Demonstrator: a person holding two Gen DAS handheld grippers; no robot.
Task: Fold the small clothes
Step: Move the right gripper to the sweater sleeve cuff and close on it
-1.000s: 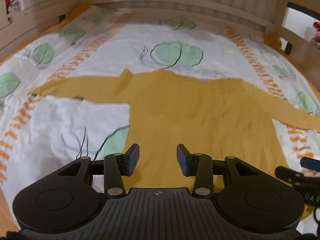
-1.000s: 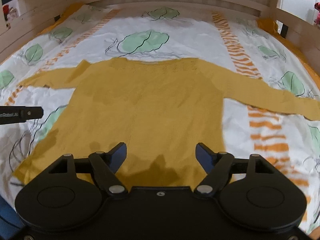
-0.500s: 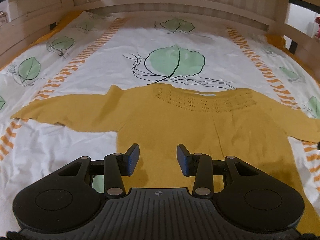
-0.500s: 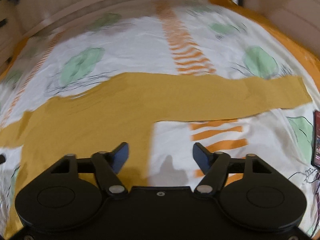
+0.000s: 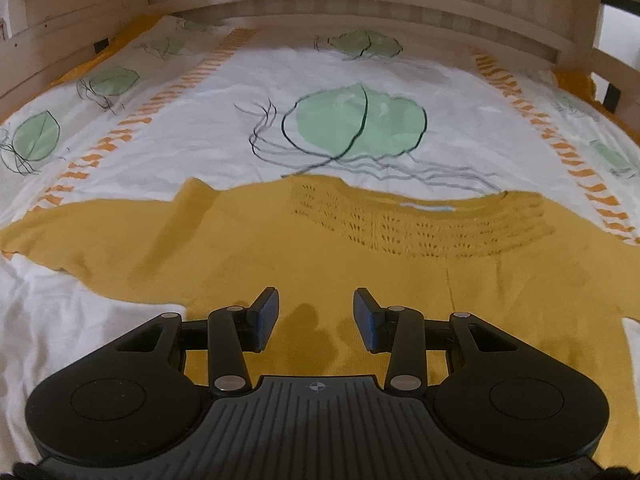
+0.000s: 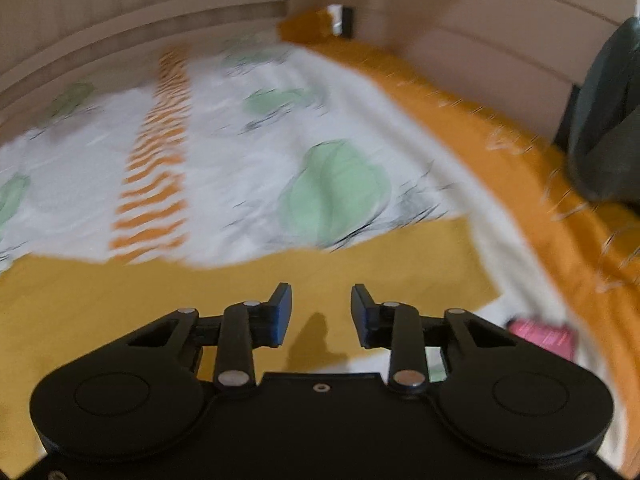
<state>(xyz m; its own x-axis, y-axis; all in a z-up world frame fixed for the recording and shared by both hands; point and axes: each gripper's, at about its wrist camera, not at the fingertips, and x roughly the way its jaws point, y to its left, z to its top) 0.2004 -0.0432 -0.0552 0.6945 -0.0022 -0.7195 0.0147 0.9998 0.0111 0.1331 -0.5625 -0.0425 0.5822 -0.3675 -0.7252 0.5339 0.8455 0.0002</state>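
Note:
A mustard-yellow knit sweater (image 5: pixel 320 256) lies flat on the bed, its lace-patterned neckline at the far side and its left sleeve (image 5: pixel 88 228) stretched out to the left. My left gripper (image 5: pixel 316 312) is open and empty, low over the sweater's chest. In the blurred right wrist view the right sleeve (image 6: pixel 240 292) runs across the sheet to its end at the right. My right gripper (image 6: pixel 321 312) is open and empty, just above the sleeve near its cuff end.
The bed has a white sheet with green leaves and orange stripes (image 5: pixel 352 128), and wooden rails (image 5: pixel 360 12) on the far and side edges. An orange blanket (image 6: pixel 460 104) lines the right edge. A dark object (image 6: pixel 608 120) and a pink item (image 6: pixel 540 336) lie at the right.
My left gripper has moved forward over the sweater toward the neckline. My right gripper has swung right along the right sleeve to near its end, and its jaws have narrowed a little.

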